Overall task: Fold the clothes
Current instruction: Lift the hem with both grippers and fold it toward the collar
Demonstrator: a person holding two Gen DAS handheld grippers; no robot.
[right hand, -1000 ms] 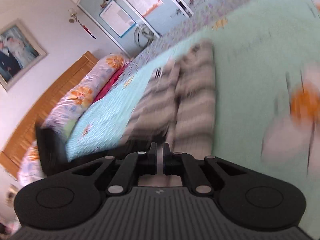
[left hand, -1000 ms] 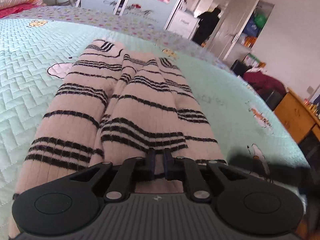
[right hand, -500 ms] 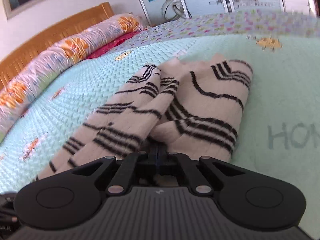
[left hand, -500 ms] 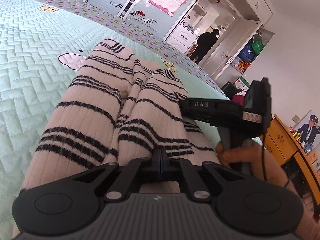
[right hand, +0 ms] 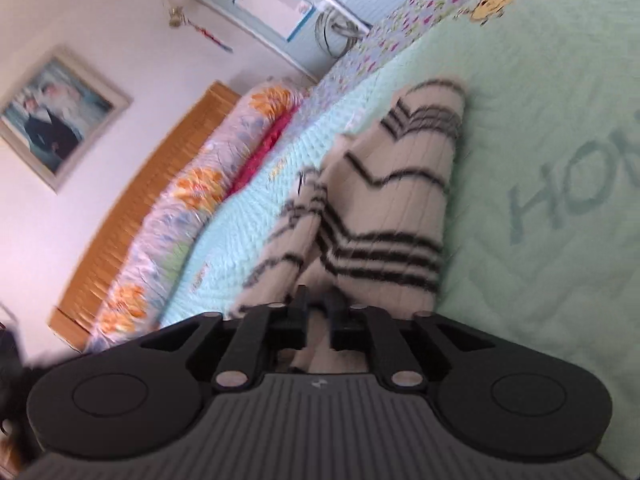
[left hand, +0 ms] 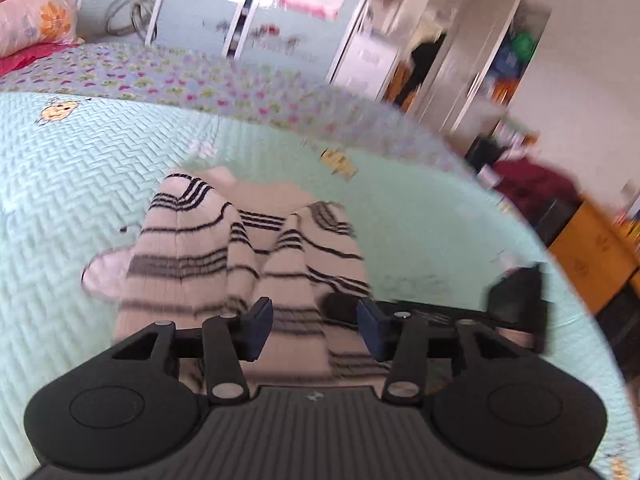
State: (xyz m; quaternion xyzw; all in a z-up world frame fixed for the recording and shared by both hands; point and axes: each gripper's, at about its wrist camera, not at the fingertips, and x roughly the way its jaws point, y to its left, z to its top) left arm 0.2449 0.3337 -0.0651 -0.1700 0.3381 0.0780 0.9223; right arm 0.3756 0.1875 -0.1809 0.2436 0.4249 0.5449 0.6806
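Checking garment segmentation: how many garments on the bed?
1: a striped sweater folded lengthwise mid-quilt, just ahead of both grippers. Anything behind the cameras is unseen.

The folded sweater [left hand: 244, 256] is cream with thin black stripes in groups of three. The bed [left hand: 80, 168] wears a pale mint quilt stitched in a zigzag pattern, with small yellow cartoon faces and grey-green letters; its far border [left hand: 180, 80] is lilac with pink and green specks. The rolled bedding [right hand: 192, 200] is pink with orange flowers. The headboard [right hand: 132, 200] is orange-brown wood.
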